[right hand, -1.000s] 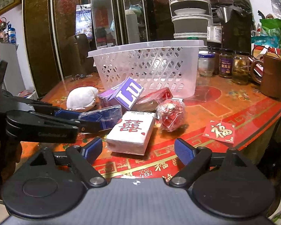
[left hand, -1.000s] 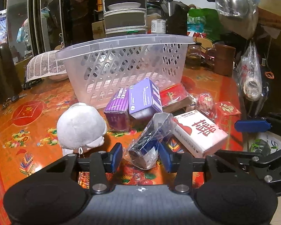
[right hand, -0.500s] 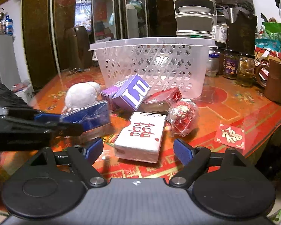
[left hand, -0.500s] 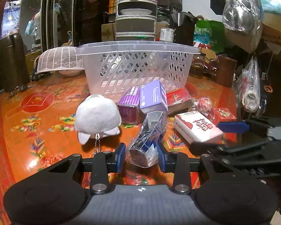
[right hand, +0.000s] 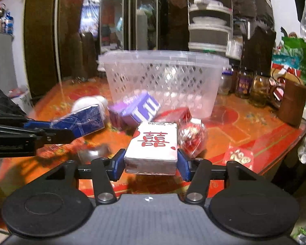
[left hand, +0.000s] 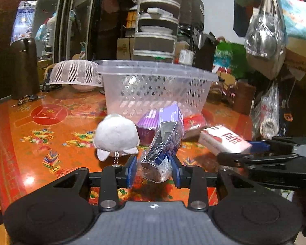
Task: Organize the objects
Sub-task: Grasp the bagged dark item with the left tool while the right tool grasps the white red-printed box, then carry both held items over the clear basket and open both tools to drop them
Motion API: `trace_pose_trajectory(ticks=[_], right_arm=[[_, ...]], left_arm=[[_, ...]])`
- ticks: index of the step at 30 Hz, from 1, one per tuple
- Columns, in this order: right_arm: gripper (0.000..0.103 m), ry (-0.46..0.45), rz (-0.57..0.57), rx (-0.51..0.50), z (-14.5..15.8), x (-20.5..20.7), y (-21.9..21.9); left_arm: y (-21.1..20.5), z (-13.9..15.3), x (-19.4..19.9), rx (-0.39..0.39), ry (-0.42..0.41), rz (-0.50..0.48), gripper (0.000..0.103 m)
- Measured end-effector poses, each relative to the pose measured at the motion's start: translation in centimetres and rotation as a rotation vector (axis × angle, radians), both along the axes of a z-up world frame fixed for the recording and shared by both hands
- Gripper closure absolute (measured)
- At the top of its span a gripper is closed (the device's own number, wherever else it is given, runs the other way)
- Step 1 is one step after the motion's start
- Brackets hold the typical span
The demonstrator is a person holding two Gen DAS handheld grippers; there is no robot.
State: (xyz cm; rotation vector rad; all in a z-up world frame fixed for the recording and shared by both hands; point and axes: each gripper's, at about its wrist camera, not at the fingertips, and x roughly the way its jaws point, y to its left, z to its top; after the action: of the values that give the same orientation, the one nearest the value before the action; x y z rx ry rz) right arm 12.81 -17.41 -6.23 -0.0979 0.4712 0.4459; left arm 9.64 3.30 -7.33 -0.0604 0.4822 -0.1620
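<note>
Right hand-held gripper [right hand: 151, 166]: jaws have just been closing, and both blue pads now press the sides of the white box [right hand: 153, 145] with red characters, centre of frame. A second ago it lay free on the bench [right hand: 244, 126] between wide jaws.

Left hand-held gripper [left hand: 154, 171]: clamped on the cellophane-wrapped blue pack [left hand: 163, 149], lower centre of its view.

Judgement: both picks secured; next is carrying them to the clear basket [right hand: 163, 77], upper centre.
</note>
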Motion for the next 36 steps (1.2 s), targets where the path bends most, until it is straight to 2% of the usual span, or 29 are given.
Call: trace_pose_trajectory(ticks=[11, 23, 27, 30, 33, 34, 36], right_arm=[[0.047, -0.03, 0.054, 0.102, 3.9, -1.2, -2.5], [0.047, -0.09, 0.065, 0.135, 7.6, 1.6, -4.2], [0.047, -0.132, 0.07, 0.115, 10.1, 3.9, -4.2], [0.047, -0.144, 0.072, 0.102, 12.4, 7.1, -3.4], [0.047, -0.135, 0.065, 0.074, 13.7, 11.3, -2.0], [0.047, -0.106, 0.061, 0.058, 13.9, 13.0, -1.4], [0.047, -0.03, 0.041, 0.023, 13.5, 16.5, -0.3]], left_arm=[[0.1, 4.7, -2.5, -0.06, -0.127, 0.058, 0.064], [-0.6, 8.3, 0.2, -0.042, -0.166, 0.083, 0.064], [-0.6, 10.2, 2.7, -0.016, -0.177, 0.078, 0.064], [-0.3, 11.8, 6.3, -0.013, -0.153, 0.065, 0.064], [-0.2, 12.9, 10.9, -0.02, -0.086, 0.049, 0.064], [-0.2, 13.1, 12.4, -0.006, -0.059, 0.048, 0.064], [0.2, 13.0, 15.9, -0.034, 0.018, 0.056, 0.064]])
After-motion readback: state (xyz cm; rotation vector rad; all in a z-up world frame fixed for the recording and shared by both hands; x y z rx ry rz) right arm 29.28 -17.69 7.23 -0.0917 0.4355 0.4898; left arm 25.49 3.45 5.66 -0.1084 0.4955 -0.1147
